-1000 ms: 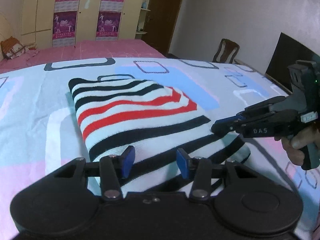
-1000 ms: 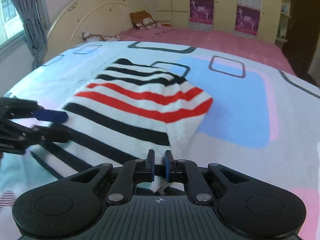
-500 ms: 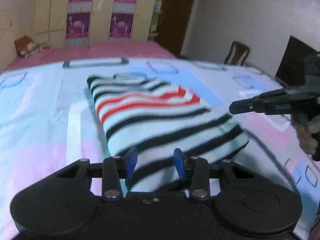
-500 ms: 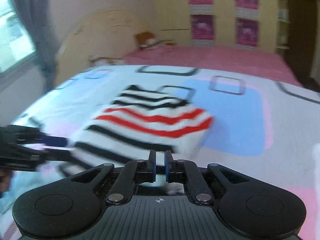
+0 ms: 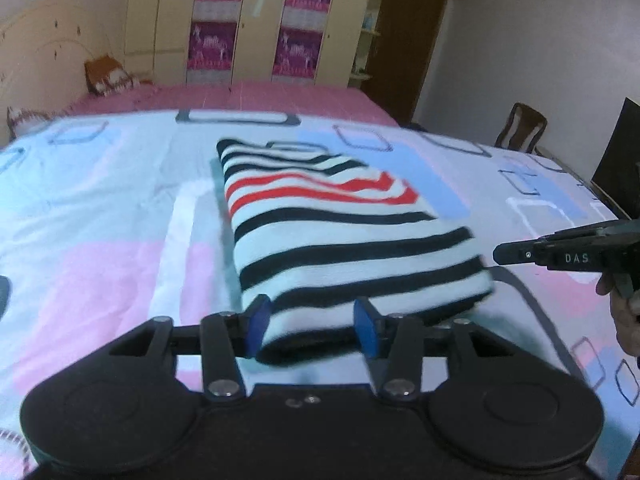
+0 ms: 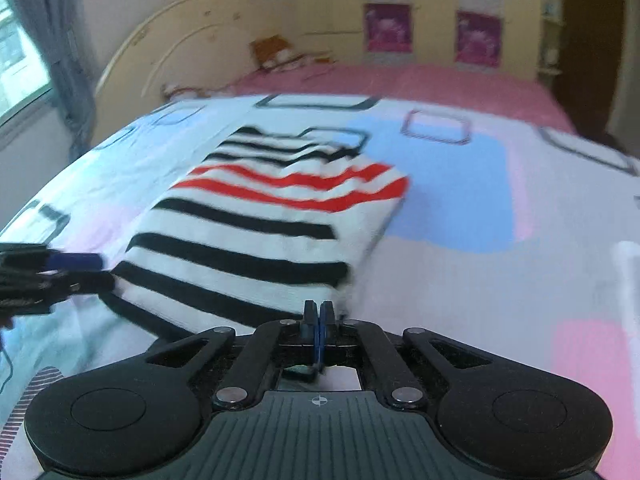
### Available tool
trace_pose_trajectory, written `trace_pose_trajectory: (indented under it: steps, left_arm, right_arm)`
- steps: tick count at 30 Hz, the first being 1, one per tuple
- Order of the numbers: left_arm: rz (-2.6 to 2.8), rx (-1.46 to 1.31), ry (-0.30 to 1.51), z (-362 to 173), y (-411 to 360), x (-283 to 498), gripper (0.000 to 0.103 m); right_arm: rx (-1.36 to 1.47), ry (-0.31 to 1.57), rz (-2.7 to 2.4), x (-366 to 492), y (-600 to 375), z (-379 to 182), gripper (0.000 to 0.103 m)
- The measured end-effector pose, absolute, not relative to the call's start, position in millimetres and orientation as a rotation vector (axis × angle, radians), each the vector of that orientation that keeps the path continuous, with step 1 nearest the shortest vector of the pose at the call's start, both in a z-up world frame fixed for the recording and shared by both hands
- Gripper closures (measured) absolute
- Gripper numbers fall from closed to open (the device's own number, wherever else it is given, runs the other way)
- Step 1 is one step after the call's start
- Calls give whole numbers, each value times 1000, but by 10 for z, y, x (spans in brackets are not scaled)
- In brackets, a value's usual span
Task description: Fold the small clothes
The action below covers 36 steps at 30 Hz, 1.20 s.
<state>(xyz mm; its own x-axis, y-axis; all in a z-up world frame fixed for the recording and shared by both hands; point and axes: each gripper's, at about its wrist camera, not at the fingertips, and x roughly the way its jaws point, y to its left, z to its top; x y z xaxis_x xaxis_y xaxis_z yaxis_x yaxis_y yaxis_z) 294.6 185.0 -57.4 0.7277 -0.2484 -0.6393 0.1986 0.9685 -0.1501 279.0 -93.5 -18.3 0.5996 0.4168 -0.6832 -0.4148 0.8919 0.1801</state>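
In the left wrist view, the left gripper point(image 5: 312, 326) sits at the bottom middle, its blue fingers spread wide around the near edge of the folded striped sweater point(image 5: 336, 232). The sweater lies mid-frame on the patterned bedsheet point(image 5: 100, 216). The right gripper point(image 5: 560, 254), far right, is pinched closed and empty.
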Motion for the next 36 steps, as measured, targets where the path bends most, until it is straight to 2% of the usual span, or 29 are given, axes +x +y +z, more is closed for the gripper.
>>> trace_pose_trajectory:
  steps: [1,5,6,7,8,9,11,12,23,36]
  left_arm:
    - [-248,-61,706,-526,1788,2844,44]
    - [-244,-44,689,-412,1564,2561,37]
    - [-239,-49,684,-392,1519,2500,27]
    - [-231,-52,670,-366,1464,2428,9]
    - [-196,-51,645,-335,1402,2338,0]
    - [-157,-49,620,-313,1359,2265,0]
    - [-107,-47,606,-257,1268,2122,0]
    - [-95,-50,610,-225,1228,2057,0]
    - [-76,-10,578,132,896,1188,0]
    - [-99,-36,533,287,767,502,0]
  right_arm:
    - [14,789,485,2724,-979,-144,103]
    - [18,770,478,2360,-1130,-19,103]
    - [14,766,473,2269,-1163,13,103]
    - [14,760,465,2186,-1188,31,103]
    - [15,758,447,2103,-1216,46,103]
    - [14,756,414,2020,-1246,59,77]
    - [6,726,341,1845,-1305,81,5]
    - [2,693,332,1786,-1318,90,0]
    - [53,651,308,899,-1452,412,0]
    - [49,610,255,-81,-1485,677,0]
